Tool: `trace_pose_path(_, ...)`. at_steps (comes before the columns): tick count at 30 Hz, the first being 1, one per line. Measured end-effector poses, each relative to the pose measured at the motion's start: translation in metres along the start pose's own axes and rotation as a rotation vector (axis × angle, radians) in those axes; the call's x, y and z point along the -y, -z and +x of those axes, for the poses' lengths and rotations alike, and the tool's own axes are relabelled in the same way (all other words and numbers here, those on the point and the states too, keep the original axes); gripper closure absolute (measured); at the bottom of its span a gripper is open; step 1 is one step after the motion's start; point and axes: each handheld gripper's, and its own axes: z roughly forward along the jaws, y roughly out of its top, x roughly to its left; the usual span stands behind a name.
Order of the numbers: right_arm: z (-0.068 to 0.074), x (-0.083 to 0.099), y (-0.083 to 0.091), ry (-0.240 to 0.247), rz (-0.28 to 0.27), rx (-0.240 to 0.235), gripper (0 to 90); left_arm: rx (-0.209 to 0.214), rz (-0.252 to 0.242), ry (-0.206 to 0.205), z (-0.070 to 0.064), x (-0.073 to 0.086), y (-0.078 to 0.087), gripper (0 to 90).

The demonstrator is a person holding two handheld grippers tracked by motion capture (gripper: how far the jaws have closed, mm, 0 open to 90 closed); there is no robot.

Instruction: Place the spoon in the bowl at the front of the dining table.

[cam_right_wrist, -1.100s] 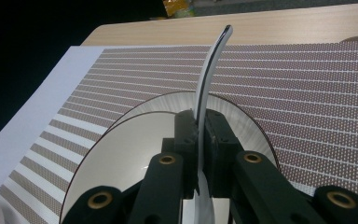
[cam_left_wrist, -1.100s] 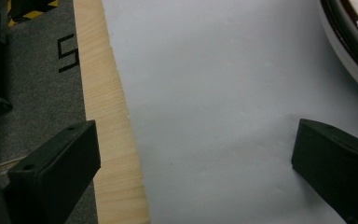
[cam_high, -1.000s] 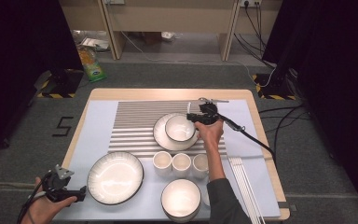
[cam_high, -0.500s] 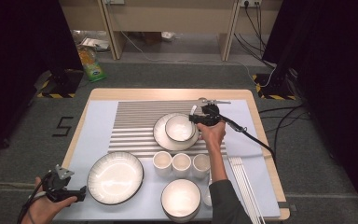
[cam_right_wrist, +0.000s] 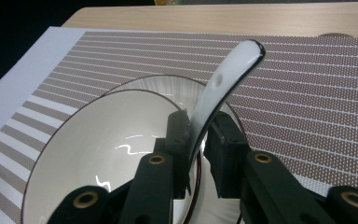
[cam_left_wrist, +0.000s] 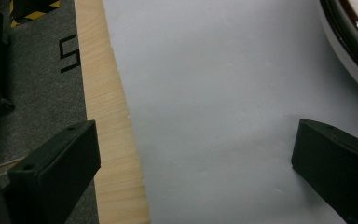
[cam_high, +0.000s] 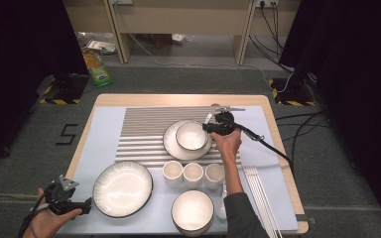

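At the counter's [cam_high: 129, 100] near left corner the left tool [cam_high: 69, 198] sits where it was a second ago, held low in the left hand [cam_high: 47, 223] just off the near edge. Its jaws stand spread wide with nothing between them, over the pale blue mat [cam_left_wrist: 223, 93] and the wooden left edge. The big plate [cam_high: 123, 188] lies just to its right; in the left gripper view only a slice of its rim [cam_left_wrist: 349, 42] shows, cut off at the top right corner.

Farther in, toward the far right part of the counter, the right hand [cam_high: 226, 144] has barely shifted over the last second. The forearm runs up from the near edge past the row of three cups [cam_high: 193, 174], wrist straight. The right tool [cam_high: 213, 126] is pinching a white spoon [cam_right_wrist: 219, 88] by the lower part of its handle. The handle rises tilted toward the far edge, above the rim of the small bowl [cam_high: 191, 136], which sits on a plate [cam_high: 171, 144] on the striped mat [cam_high: 144, 129]. The spoon's scoop is hidden behind the jaws, so whether it touches the bowl cannot be told.
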Motion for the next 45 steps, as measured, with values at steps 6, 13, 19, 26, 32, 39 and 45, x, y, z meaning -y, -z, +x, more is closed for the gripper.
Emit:
trace_pose_path(6, 0.001, 0.000, -0.001, 0.002, 0.003, -0.004, 75.8, -0.001, 0.000, -0.001, 0.000, 0.000, 0.000, 0.1)
trace_pose_path(13, 0.000, -0.002, 0.001, -0.003, -0.001, -0.003, 74.4, 0.001, 0.001, 0.001, 0.000, 0.000, 0.000, 0.1)
trace_pose_path(19, 0.001, -0.003, 0.000, 0.006, 0.004, 0.008, 73.2, 0.003, 0.003, 0.002, 0.001, 0.000, 0.000, 0.1)
trace_pose_path(26, 0.005, -0.007, -0.002, 0.014, 0.011, 0.028, 70.9, 0.006, 0.001, 0.004, 0.001, 0.000, 0.000, 0.1)
trace_pose_path(32, 0.006, -0.007, -0.004, -0.001, 0.016, 0.040, 68.7, 0.004, 0.001, 0.003, 0.001, 0.000, 0.000, 0.1)
trace_pose_path(39, 0.005, -0.010, -0.004, -0.034, -0.011, 0.062, 56.0, 0.004, 0.001, 0.003, 0.001, 0.000, 0.000, 0.1)
trace_pose_path(45, 0.005, -0.011, -0.007, -0.054, -0.009, 0.073, 51.2, 0.004, 0.001, 0.003, 0.001, 0.000, 0.000, 0.0)
